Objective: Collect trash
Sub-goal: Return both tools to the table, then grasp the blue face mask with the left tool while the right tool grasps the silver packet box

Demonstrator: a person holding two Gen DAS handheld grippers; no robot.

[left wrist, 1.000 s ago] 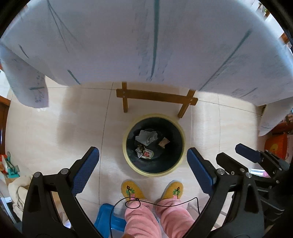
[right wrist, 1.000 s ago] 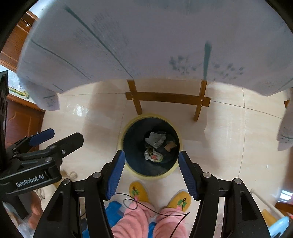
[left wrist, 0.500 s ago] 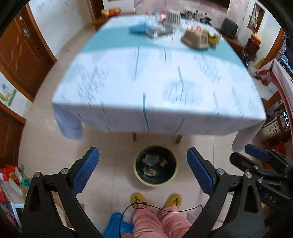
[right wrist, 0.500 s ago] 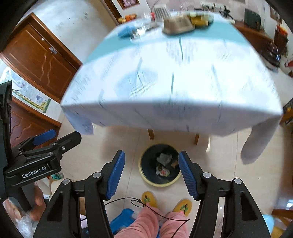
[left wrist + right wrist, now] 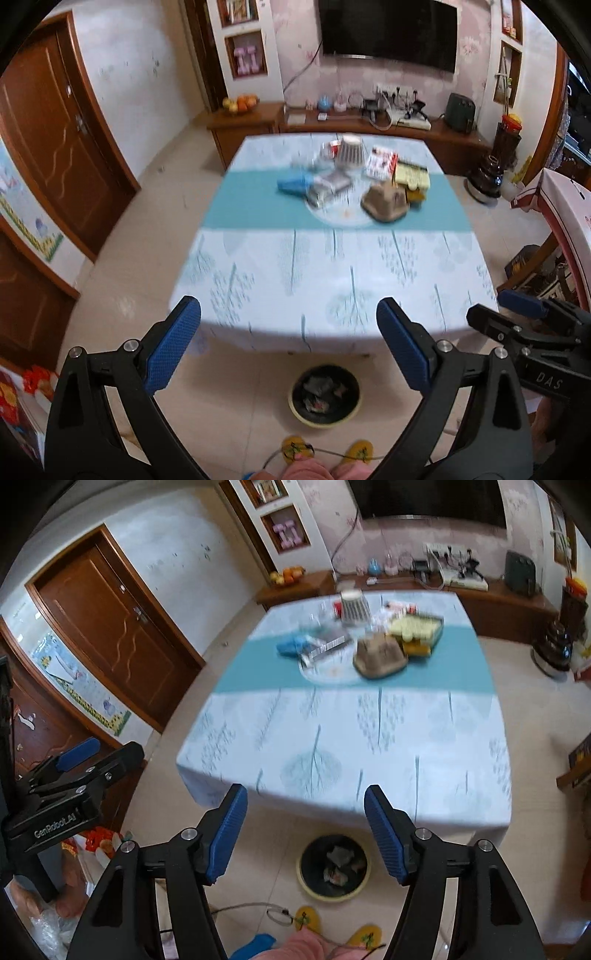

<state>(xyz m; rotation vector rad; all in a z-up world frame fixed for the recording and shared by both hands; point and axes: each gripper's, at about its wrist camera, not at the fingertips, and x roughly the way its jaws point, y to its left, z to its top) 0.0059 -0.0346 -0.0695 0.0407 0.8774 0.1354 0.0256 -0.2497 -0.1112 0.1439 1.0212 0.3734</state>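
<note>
we held both grippers above the near edge of the table [image 5: 332, 266], tilted down. the left gripper [image 5: 288, 343] had its jaws spread wide with nothing between them. the right gripper [image 5: 306, 830] was opening its jaws, and they too were empty. the trash bin [image 5: 325, 396] stood on the floor just below the table's near edge, in front of our yellow slippers [image 5: 295, 448], with crumpled trash [image 5: 338, 866] lying inside. blurred clutter [image 5: 369, 181] sat on the far half of the tablecloth.
</note>
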